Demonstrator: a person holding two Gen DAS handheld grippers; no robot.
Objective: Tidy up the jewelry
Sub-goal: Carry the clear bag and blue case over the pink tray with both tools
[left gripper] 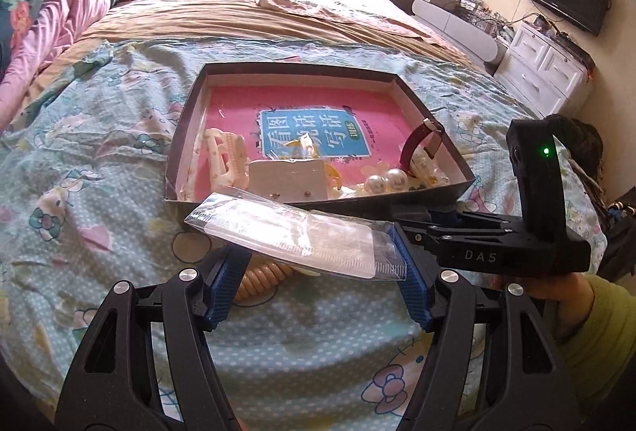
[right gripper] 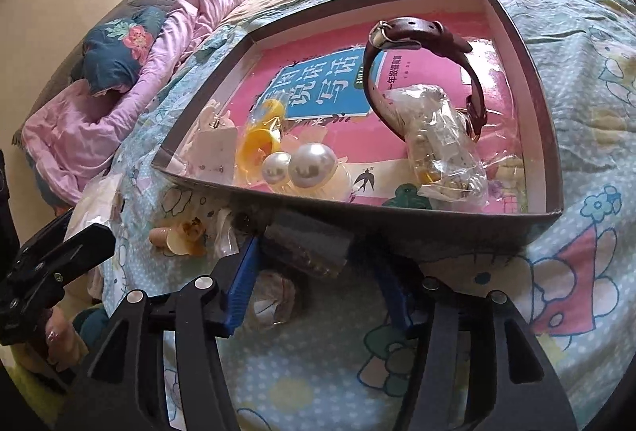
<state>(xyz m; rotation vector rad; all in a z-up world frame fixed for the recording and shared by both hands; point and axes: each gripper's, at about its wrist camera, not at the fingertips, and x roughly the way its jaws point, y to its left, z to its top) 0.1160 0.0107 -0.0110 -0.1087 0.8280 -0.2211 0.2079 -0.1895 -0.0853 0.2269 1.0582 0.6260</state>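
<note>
The left gripper (left gripper: pixel 318 284) clamps a clear plastic sleeve (left gripper: pixel 294 236) across its blue pads, above the patterned bedsheet (left gripper: pixel 99 192). Only the right wrist view shows the right gripper (right gripper: pixel 318 288), its jaws parted around a small dark packet (right gripper: pixel 306 248) lying on the sheet against the tray (right gripper: pixel 397 224); the pads do not press it. The shallow dark tray holds a maroon watch strap (right gripper: pixel 429 33), two pearl balls (right gripper: pixel 302 166) and bagged pieces over a pink booklet (right gripper: pixel 449 85). Open sheet surrounds the tray.
</note>
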